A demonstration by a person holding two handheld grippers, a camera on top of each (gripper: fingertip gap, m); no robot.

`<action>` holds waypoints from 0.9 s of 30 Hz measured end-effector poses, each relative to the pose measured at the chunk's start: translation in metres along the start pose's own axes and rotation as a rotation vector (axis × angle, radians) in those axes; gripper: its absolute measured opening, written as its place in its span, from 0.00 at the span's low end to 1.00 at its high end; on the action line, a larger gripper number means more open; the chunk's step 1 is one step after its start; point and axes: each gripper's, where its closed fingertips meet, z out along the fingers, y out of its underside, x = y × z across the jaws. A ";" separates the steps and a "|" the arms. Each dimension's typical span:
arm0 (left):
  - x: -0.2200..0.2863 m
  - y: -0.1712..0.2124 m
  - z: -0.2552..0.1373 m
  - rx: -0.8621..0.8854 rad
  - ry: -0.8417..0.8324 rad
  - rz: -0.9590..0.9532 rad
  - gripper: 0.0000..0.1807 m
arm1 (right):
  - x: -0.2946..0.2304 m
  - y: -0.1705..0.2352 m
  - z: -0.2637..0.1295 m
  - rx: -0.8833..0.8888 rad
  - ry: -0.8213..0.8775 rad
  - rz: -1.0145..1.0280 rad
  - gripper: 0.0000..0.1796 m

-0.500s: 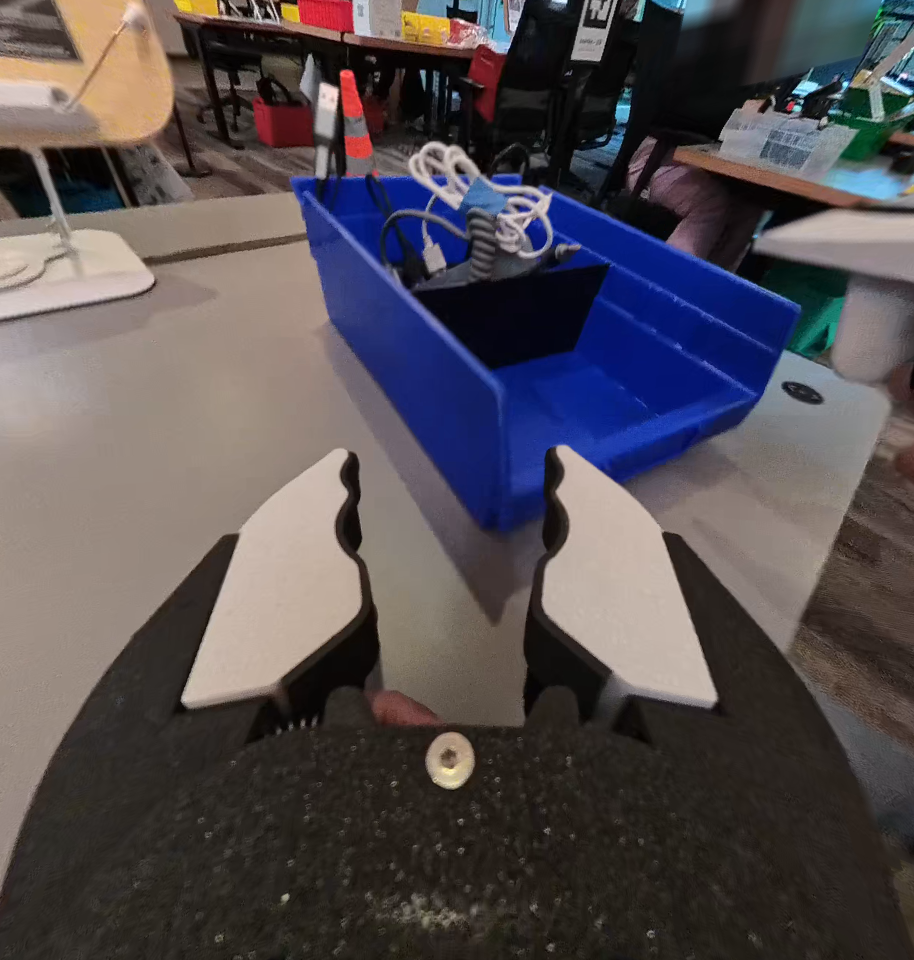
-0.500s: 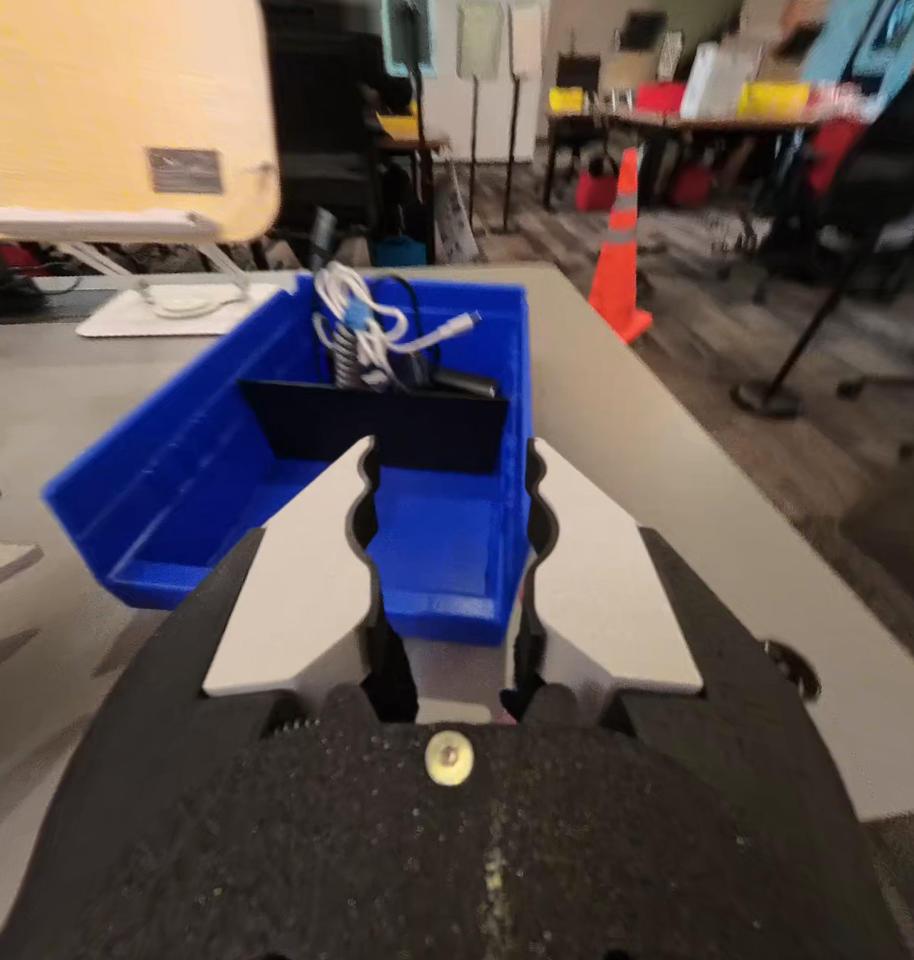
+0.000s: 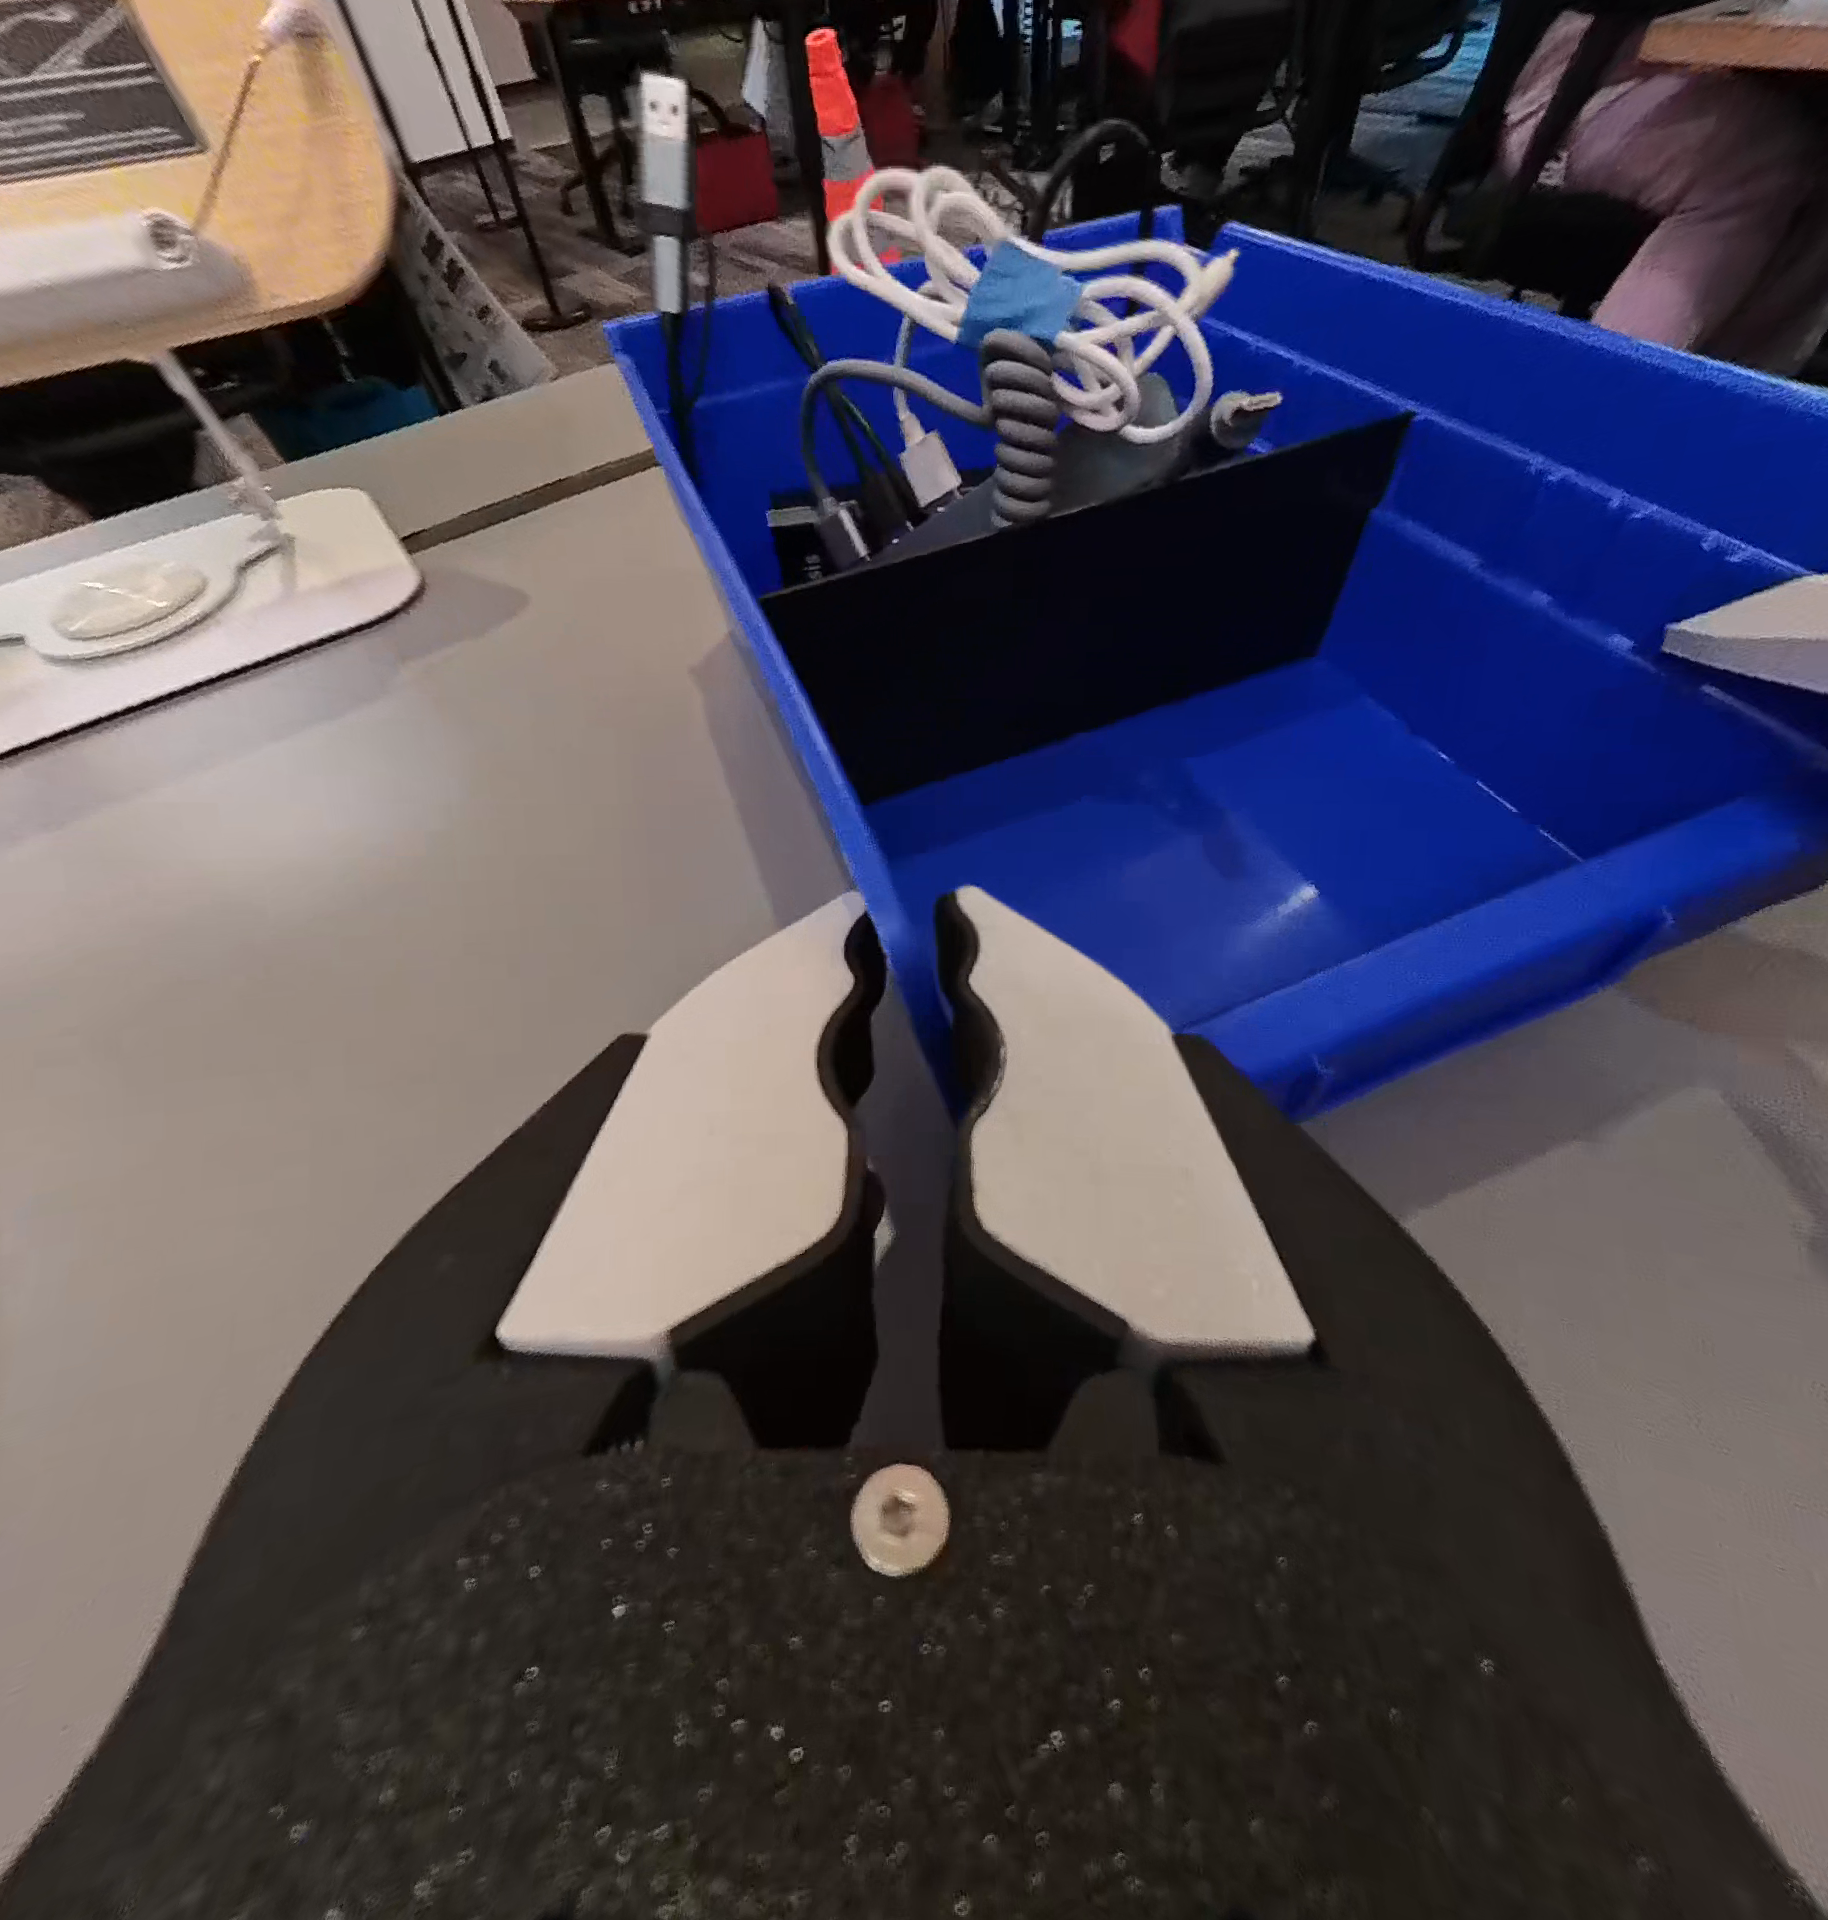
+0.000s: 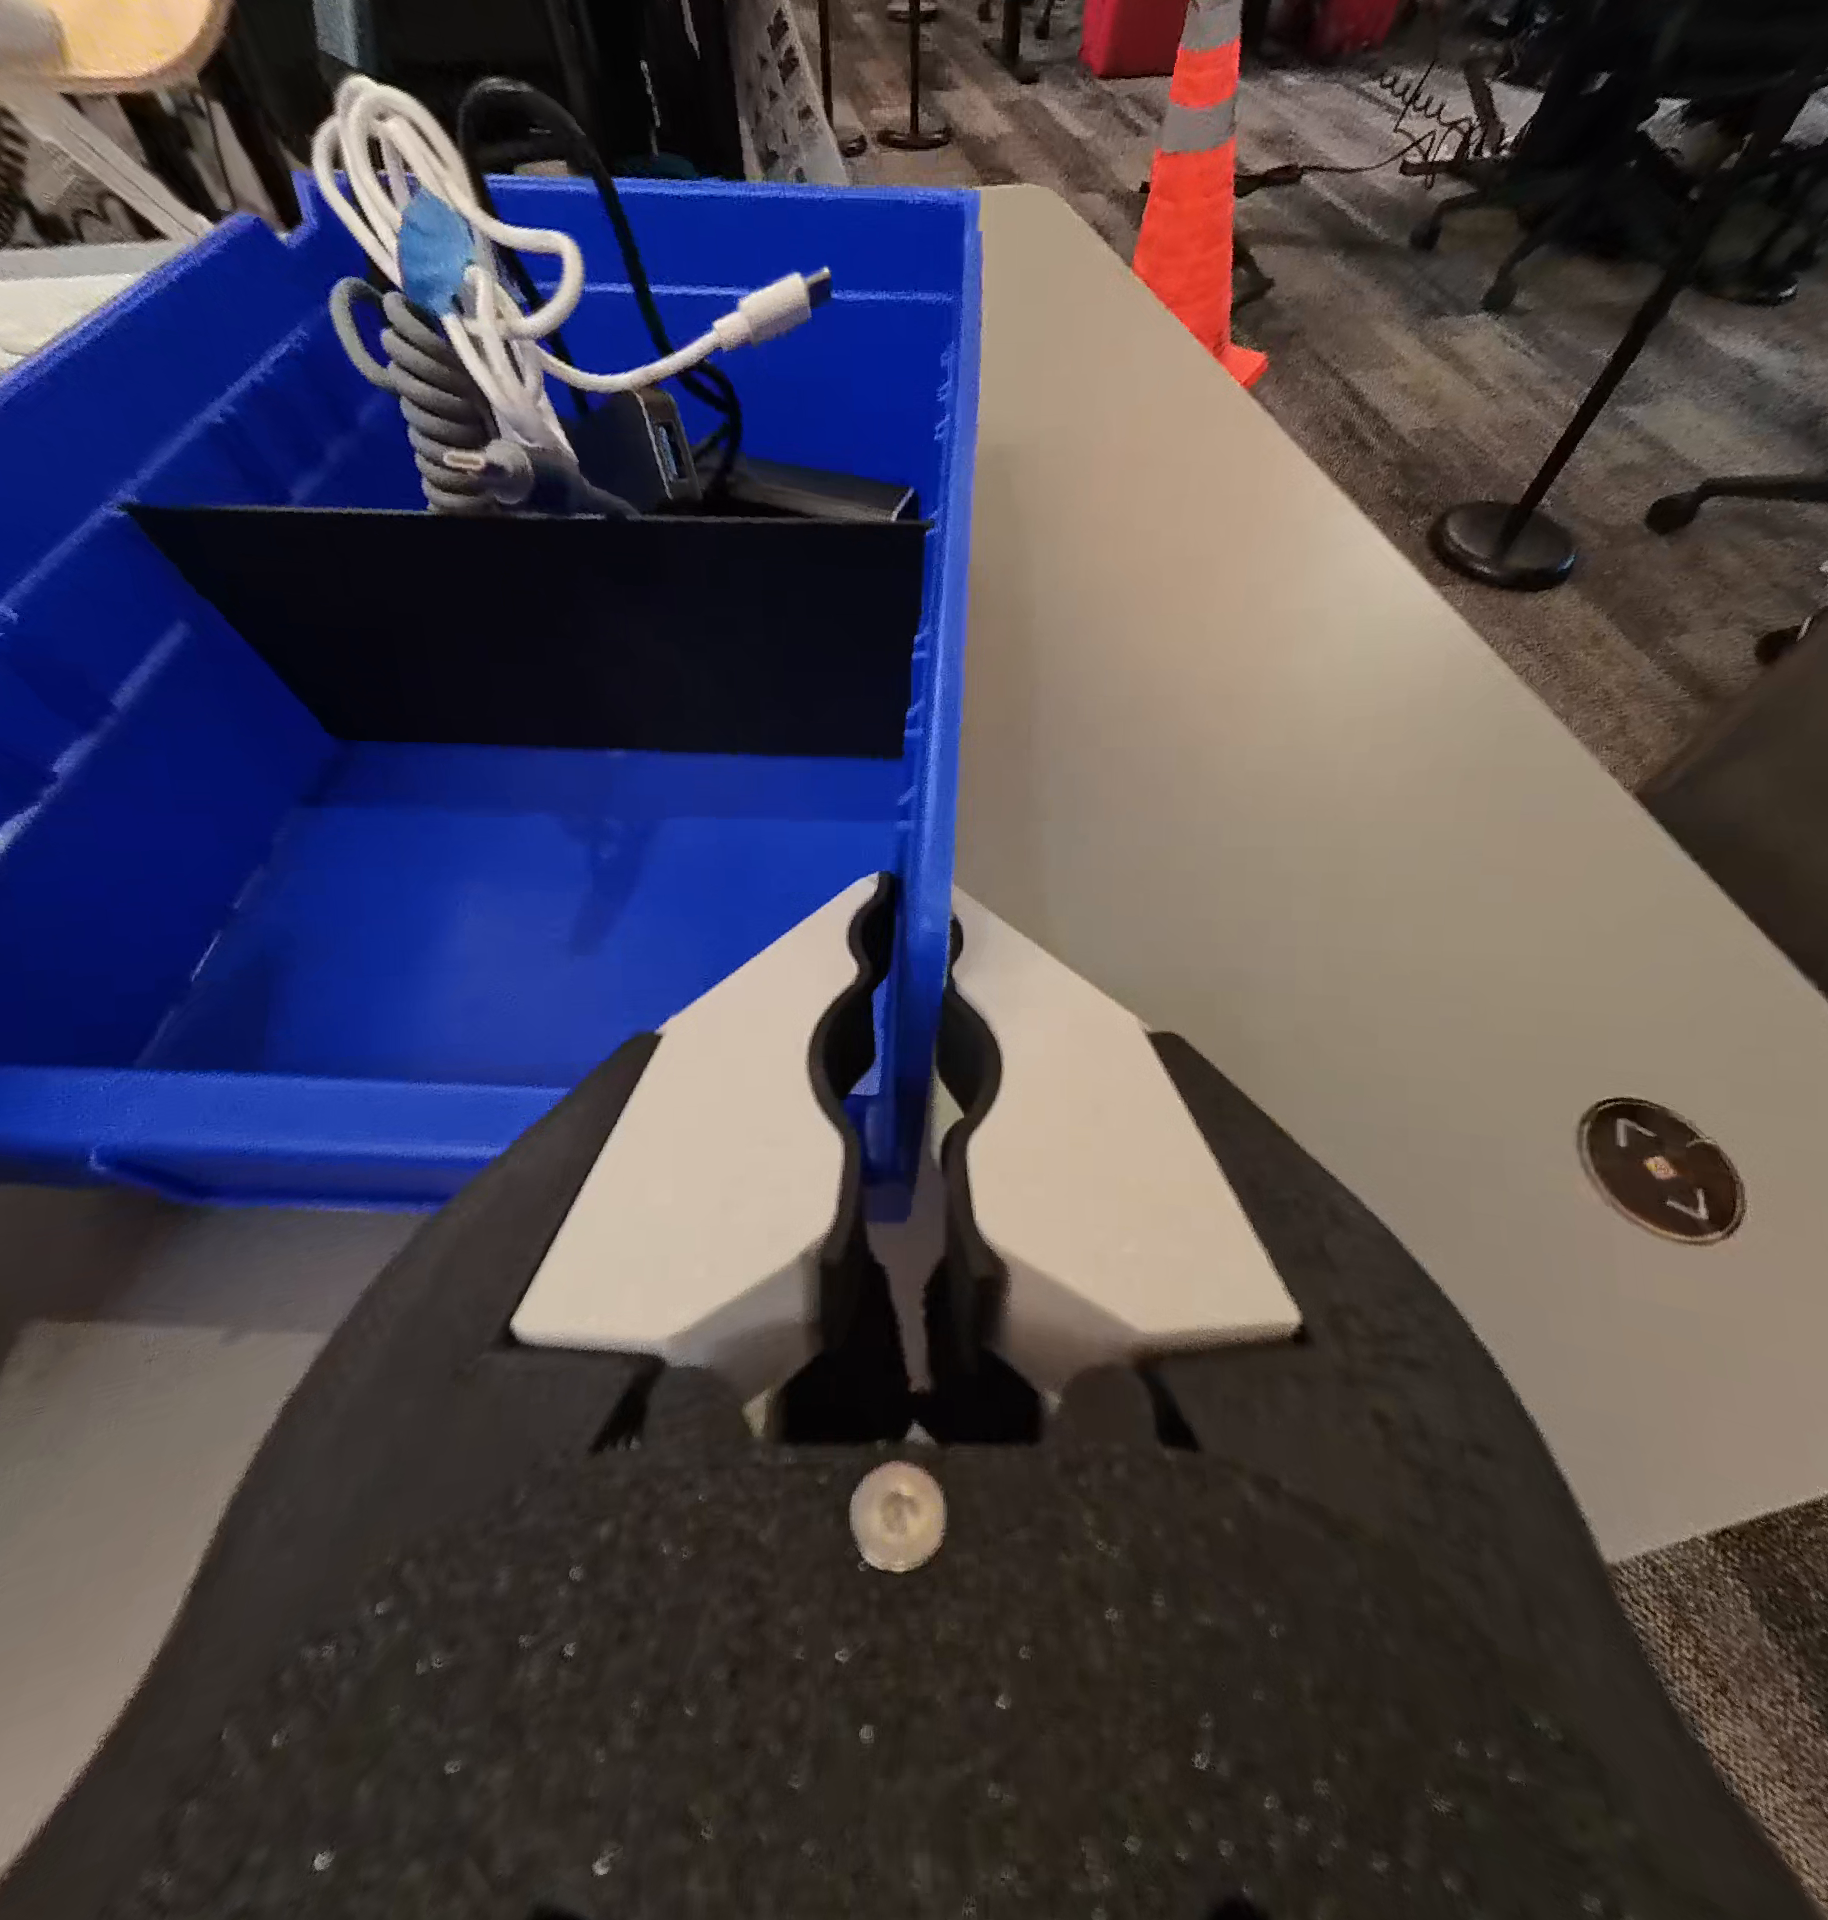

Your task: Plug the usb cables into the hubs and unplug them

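A blue bin (image 3: 1512,935) stands on the grey table (image 3: 266,1039). A black divider (image 3: 1076,623) splits it. The far compartment holds a white cable bundle (image 3: 1045,301) with blue tape, a grey coiled cable (image 3: 1019,436), dark hubs (image 3: 816,540) and an upright USB plug (image 3: 666,135). The near compartment is empty. My left gripper (image 3: 905,914) is shut on the bin's left wall at the near corner. My right gripper (image 4: 915,904) is shut on the bin's right wall (image 4: 931,623) near the front. The white cable (image 4: 453,260) and a hub (image 4: 661,447) also show in the right wrist view.
A white stand base (image 3: 162,603) sits on the table at far left under a wooden board. An orange cone (image 4: 1196,177) stands on the floor beyond the table. A round black control (image 4: 1658,1169) is set in the tabletop at right, near the table edge. The right gripper's finger (image 3: 1783,644) shows at the bin's right wall. The left gripper's tips are roughly 20 cm from the right gripper's. The left gripper is farther from the round black control (image 4: 1658,1169), some 35 cm, than the right, some 20 cm.
Both grippers have moved forward to the bin and closed from open. Each now grips a side wall of the bin near its front corners.
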 end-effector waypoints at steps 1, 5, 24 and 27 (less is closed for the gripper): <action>-0.006 -0.001 -0.003 0.002 -0.016 -0.006 0.04 | -0.006 -0.001 -0.001 0.005 0.001 0.007 0.01; -0.038 -0.008 -0.019 0.036 -0.095 0.004 0.03 | -0.038 -0.014 0.003 0.040 -0.047 0.006 0.01; -0.194 0.050 -0.095 -0.045 -0.224 -0.206 0.08 | -0.230 -0.010 0.025 0.061 -0.339 -0.214 0.03; -0.195 0.038 -0.111 0.035 -0.171 -0.241 0.14 | -0.233 -0.009 0.018 0.014 -0.459 -0.194 0.05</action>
